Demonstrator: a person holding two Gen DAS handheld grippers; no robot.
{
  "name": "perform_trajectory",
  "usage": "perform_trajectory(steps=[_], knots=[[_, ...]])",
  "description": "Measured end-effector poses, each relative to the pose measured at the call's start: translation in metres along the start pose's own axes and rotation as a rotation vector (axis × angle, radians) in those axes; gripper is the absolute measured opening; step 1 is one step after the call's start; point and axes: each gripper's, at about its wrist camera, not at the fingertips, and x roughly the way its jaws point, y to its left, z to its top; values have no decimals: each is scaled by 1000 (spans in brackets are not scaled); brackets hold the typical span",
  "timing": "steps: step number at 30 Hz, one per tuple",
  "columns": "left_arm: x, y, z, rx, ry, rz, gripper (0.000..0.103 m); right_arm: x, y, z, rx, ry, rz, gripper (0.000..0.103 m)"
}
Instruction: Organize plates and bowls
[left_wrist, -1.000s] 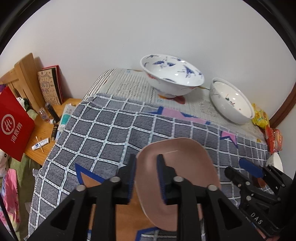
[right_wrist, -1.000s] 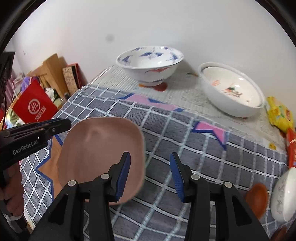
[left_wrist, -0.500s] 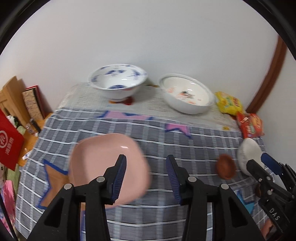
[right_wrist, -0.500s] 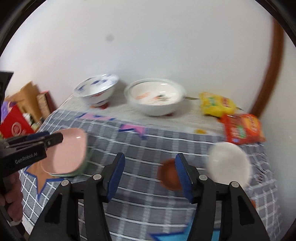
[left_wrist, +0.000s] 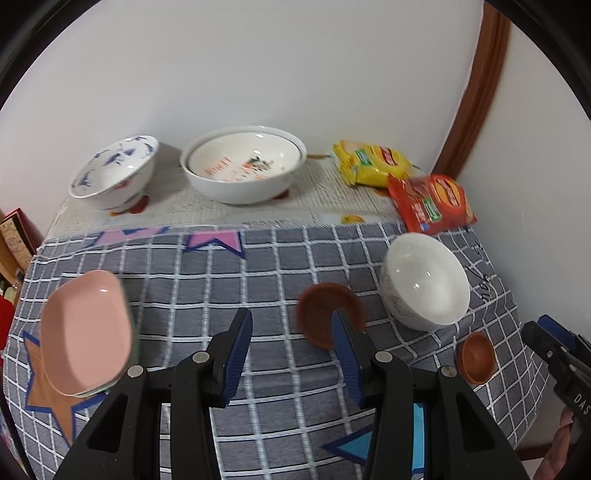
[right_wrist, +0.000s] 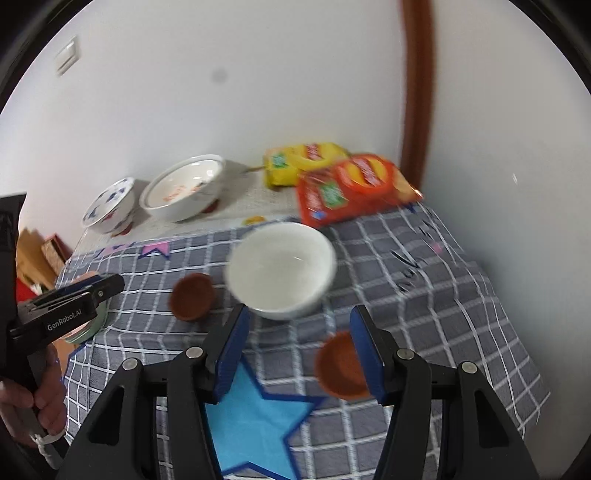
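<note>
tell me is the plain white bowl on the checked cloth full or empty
Empty. The white bowl stands upright on the checked cloth, and its bare white inside shows in both views, with only glare in it.

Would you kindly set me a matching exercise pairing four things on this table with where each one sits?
Things:
1. pink plate
2. blue-patterned bowl
3. orange snack packet
4. plain white bowl

Places, as the left wrist view shows them:
A. right side of the checked cloth
B. back left, near the wall
C. left side of the checked cloth
D. back right, beside the yellow packet

Pairs: 1-C, 2-B, 3-D, 4-A
</note>
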Motion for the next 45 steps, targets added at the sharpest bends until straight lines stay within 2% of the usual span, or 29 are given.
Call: perform_trajectory(steps=[5, 7, 9, 12, 18, 21, 24, 28, 32, 37, 40, 45], knots=[[17, -11, 0, 22, 30, 11, 43, 11, -40, -13, 60, 27, -27, 56], [26, -7, 1, 5, 46, 19, 59, 18, -50, -17, 74, 41, -39, 56], [34, -1, 2, -17, 50, 31, 64, 26, -56, -22, 86, 54, -52, 56], [48, 10, 1, -44, 65, 59, 64, 39, -63, -31, 91, 82, -56, 56], [73, 19, -2, -57, 104, 47, 64, 60, -72, -47, 126, 123, -60, 56], [84, 16, -3, -52, 119, 36, 64, 68, -75, -52, 142, 138, -57, 51], [92, 14, -4, -47, 131, 32, 63, 74, -77, -55, 146, 148, -47, 48], [100, 10, -4, -39, 137, 17, 63, 79, -80, -56, 165, 156, -18, 40], [106, 6, -4, -29, 147, 3, 63, 84, -80, -55, 160, 162, -30, 34], [111, 2, -5, -20, 156, -10, 56, 89, -79, -53, 153, 168, -33, 30], [113, 0, -6, -13, 159, -17, 49, 92, -77, -53, 148, 175, -30, 23], [118, -2, -6, -10, 173, -28, 42, 95, -73, -51, 134, 179, -37, 18]])
